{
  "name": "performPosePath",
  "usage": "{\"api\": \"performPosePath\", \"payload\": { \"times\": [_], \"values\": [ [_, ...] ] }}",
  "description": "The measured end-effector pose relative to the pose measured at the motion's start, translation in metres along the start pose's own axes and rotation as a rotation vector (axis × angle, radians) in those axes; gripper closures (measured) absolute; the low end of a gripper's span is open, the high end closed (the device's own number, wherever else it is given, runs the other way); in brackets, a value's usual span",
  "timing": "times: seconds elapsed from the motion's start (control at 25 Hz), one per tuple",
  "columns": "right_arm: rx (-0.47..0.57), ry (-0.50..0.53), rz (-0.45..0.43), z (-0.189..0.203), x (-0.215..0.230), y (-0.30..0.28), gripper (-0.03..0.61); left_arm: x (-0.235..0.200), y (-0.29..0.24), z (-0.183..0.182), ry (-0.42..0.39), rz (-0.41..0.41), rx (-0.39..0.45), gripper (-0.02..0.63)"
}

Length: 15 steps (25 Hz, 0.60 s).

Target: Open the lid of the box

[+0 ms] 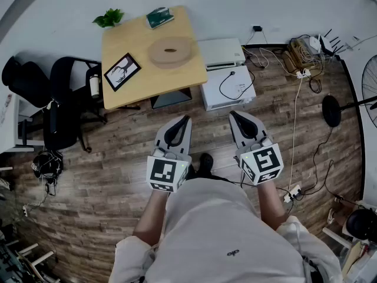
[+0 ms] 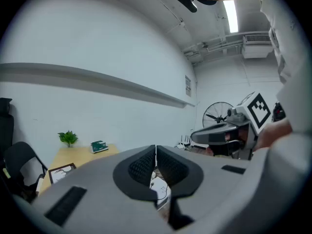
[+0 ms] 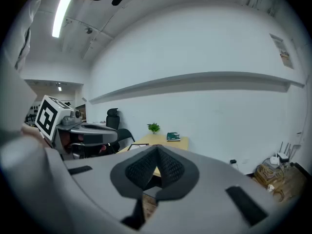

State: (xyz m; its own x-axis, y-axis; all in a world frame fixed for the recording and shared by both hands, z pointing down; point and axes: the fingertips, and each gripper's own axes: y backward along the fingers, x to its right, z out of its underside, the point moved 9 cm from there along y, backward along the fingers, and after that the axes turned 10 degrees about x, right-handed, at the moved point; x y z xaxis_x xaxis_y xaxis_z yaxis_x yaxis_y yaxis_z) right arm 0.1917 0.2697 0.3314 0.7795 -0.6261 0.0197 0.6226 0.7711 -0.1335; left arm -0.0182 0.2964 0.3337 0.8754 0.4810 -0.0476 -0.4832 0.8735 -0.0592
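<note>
A round, flat wooden box [image 1: 171, 50] sits on the wooden table [image 1: 135, 81] at the far left of the room. A small green box [image 1: 159, 17] lies at the table's back edge. Both grippers hang over the wood floor in front of the person's body, well short of the table. My left gripper [image 1: 188, 118] is shut with nothing in it, its pads together [image 2: 156, 149]. My right gripper [image 1: 232, 114] is likewise shut and empty [image 3: 157, 149]. In the gripper views the green box [image 2: 99, 146] [image 3: 172, 137] shows, while the jaws hide the round box.
A framed picture [image 1: 122, 71] and a small plant [image 1: 108, 18] also stand on the table. Two white cartons [image 1: 228, 87] lie on the floor right of it. Black chairs [image 1: 65, 99] stand at the left. Cables, a power strip [image 1: 293, 192] and a fan [image 1: 371, 81] crowd the right.
</note>
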Motion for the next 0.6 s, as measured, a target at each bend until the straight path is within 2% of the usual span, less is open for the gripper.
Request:
{"api": "performPosePath", "payload": {
  "times": [0.6],
  "values": [
    [-0.030, -0.005, 0.005, 0.009, 0.005, 0.011, 0.580, 0.012, -0.002, 0.002, 0.004, 0.005, -0.014, 0.604]
  ]
}}
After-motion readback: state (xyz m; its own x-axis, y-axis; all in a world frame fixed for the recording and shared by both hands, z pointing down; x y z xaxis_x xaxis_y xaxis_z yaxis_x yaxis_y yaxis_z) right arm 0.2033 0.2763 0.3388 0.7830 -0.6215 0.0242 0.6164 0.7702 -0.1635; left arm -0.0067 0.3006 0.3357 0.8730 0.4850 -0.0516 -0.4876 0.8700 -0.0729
